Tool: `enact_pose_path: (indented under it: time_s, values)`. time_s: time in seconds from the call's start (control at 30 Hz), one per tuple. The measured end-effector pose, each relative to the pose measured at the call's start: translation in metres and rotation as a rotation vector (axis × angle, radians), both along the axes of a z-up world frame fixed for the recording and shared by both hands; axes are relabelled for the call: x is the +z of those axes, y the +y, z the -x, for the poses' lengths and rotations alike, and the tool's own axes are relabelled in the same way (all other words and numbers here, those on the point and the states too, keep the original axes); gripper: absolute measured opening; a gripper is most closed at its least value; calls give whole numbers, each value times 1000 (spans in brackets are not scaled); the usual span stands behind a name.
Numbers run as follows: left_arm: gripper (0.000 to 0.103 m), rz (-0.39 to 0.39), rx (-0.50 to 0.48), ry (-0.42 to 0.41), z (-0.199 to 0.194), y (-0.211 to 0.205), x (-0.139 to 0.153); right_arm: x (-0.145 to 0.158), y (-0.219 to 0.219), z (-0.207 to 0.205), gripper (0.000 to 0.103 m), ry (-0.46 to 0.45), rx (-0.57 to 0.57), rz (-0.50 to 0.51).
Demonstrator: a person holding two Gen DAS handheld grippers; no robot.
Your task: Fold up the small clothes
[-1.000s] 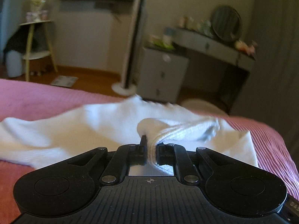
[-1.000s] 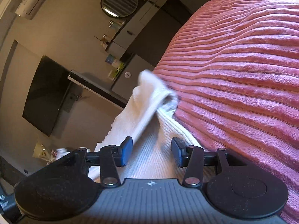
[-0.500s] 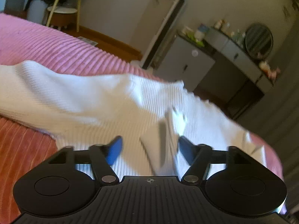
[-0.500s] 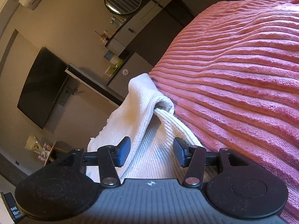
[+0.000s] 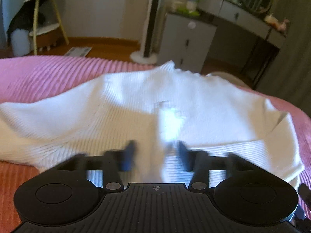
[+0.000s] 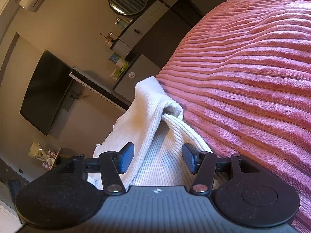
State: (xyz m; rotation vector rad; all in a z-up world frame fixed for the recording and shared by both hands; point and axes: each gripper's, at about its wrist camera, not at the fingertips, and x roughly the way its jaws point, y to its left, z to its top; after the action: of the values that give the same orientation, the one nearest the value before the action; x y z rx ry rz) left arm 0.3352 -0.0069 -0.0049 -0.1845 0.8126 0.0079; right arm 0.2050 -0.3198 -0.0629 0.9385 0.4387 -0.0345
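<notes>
White garment [image 5: 136, 116] spread on pink bedspread [image 5: 38, 73], filling centre of left view; bunched fold at 12 o'clock in right view

Left gripper [image 5: 155, 153]: blurred, jaws apart, gripping nothing
Right gripper [image 6: 158, 160]: jaws wide open, cloth lying between, not pinched

Judgement: next grab should take hem edge deep in pads, lift low, lay fold straight, smooth bunch first

No readable writing or brand
</notes>
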Motion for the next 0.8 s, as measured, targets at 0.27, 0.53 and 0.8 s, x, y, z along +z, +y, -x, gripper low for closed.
enact_pose_path:
  time_s: [0.27, 0.53, 0.8]
  values:
    - [10, 188, -38, -359, 39, 25, 43, -2, -1, -1, 55, -11, 1, 1]
    - [46, 187, 166, -111, 41, 74, -16, -2, 1, 0, 55, -7, 5, 9]
    - [72, 301, 183, -127, 50, 103, -14, 1, 8, -3, 57, 0, 12, 55]
